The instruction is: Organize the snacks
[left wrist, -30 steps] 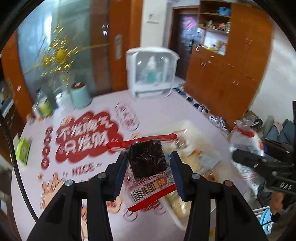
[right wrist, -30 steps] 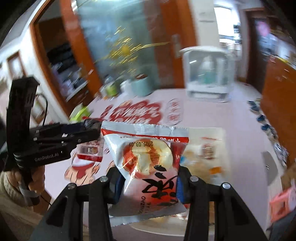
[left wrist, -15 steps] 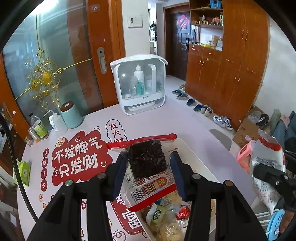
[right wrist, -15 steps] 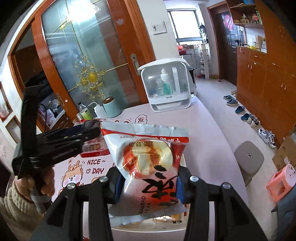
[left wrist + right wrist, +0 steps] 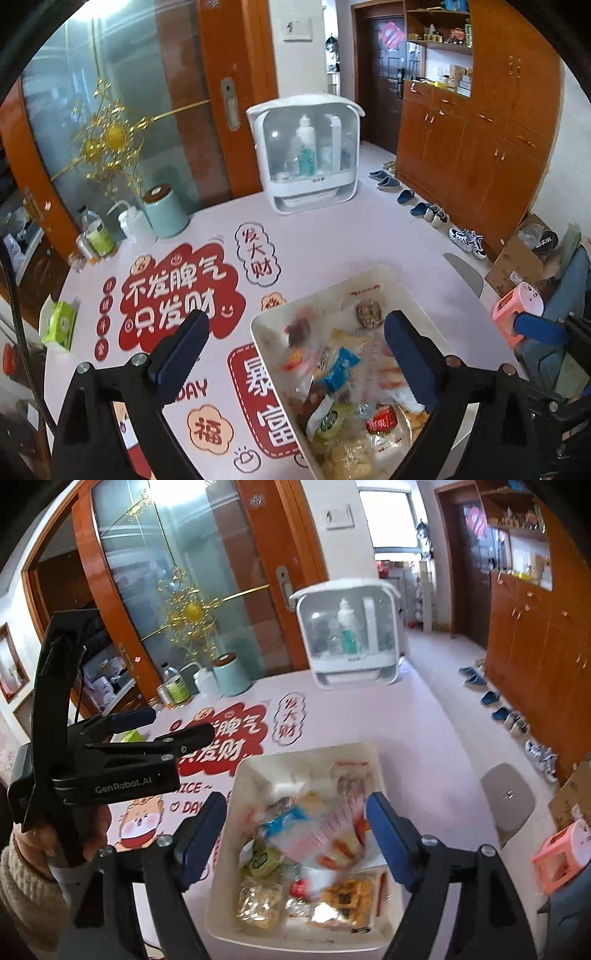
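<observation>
A white rectangular bin (image 5: 373, 282) (image 5: 258, 764) full of wrapped snacks stands on the pink table near its front right edge. My left gripper (image 5: 295, 354) is open and empty, held above the bin's left side. My right gripper (image 5: 295, 830) is open and empty, above the bin's middle. A blurred red-and-white snack packet (image 5: 328, 830) lies on the pile between the right fingers. The left gripper also shows in the right wrist view (image 5: 162, 725), open, to the left of the bin.
A white cosmetics cabinet (image 5: 306, 155) stands at the table's far edge. A teal canister (image 5: 164, 214), a squeeze bottle (image 5: 133, 223) and a green-labelled bottle (image 5: 96, 234) stand at the back left. A green tissue pack (image 5: 59, 325) lies at the left edge. A pink stool (image 5: 517, 310) is on the floor to the right.
Both grippers have opened and let go of their snack packets, which have dropped into the bin. Both grippers hold nothing now.
</observation>
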The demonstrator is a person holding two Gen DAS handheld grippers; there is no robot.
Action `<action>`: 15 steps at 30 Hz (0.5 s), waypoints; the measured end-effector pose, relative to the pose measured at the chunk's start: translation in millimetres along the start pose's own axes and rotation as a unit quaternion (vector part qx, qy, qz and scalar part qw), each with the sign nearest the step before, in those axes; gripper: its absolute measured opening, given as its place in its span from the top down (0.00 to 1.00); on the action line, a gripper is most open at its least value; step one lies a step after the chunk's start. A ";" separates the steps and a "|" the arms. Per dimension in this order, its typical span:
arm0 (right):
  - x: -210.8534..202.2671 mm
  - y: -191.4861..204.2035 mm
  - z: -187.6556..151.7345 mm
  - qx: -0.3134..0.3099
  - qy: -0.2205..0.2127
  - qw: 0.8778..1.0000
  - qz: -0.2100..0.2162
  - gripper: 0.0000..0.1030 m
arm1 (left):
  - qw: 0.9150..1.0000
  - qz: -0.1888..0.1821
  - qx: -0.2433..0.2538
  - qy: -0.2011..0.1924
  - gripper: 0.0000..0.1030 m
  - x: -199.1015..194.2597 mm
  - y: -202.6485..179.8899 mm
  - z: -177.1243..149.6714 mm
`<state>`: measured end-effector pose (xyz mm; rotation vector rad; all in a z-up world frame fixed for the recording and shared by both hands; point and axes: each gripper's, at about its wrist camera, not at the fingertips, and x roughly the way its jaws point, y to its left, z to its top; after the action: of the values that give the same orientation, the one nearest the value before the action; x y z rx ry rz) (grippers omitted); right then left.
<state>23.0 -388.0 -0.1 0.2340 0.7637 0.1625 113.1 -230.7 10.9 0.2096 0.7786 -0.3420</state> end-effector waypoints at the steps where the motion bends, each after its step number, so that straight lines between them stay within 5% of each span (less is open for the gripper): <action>1: 0.9 0.0 -1.4 0.004 0.005 1.000 0.006 0.23 | 1.000 0.000 -0.005 0.003 0.08 -0.9 2.6 -2.4; 15: -4.1 20.0 -8.6 -0.011 -0.003 1.000 0.023 0.23 | 0.997 0.035 -0.068 -0.006 0.07 -45.3 41.4 -38.6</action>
<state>12.9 -368.4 1.9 0.2301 0.7501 0.2135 73.6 -170.3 19.0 0.1064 0.7769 -0.2225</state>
